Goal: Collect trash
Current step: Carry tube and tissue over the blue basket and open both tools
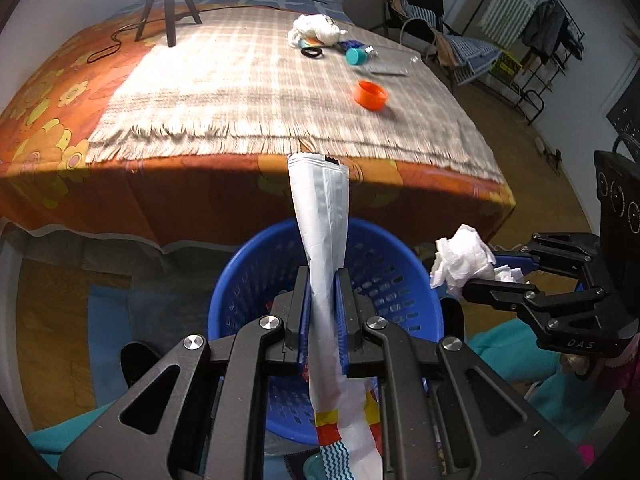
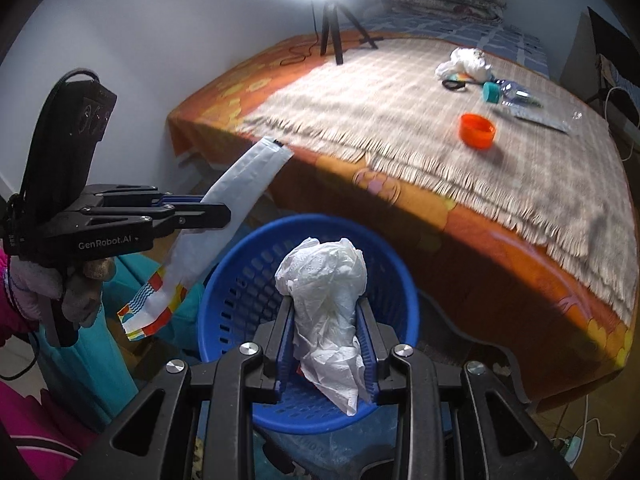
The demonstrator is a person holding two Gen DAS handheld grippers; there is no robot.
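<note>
My left gripper is shut on a long silver snack wrapper with a colourful printed end, held above the blue perforated basket. My right gripper is shut on a crumpled white tissue, held over the same blue basket. The right gripper with the tissue shows at the right of the left wrist view. The left gripper with the wrapper shows at the left of the right wrist view.
A bed with a checked fringed cloth stands behind the basket. On it lie an orange cap, a teal cap, a white plastic bag, a clear bottle and a tripod. A clothes rack stands far right.
</note>
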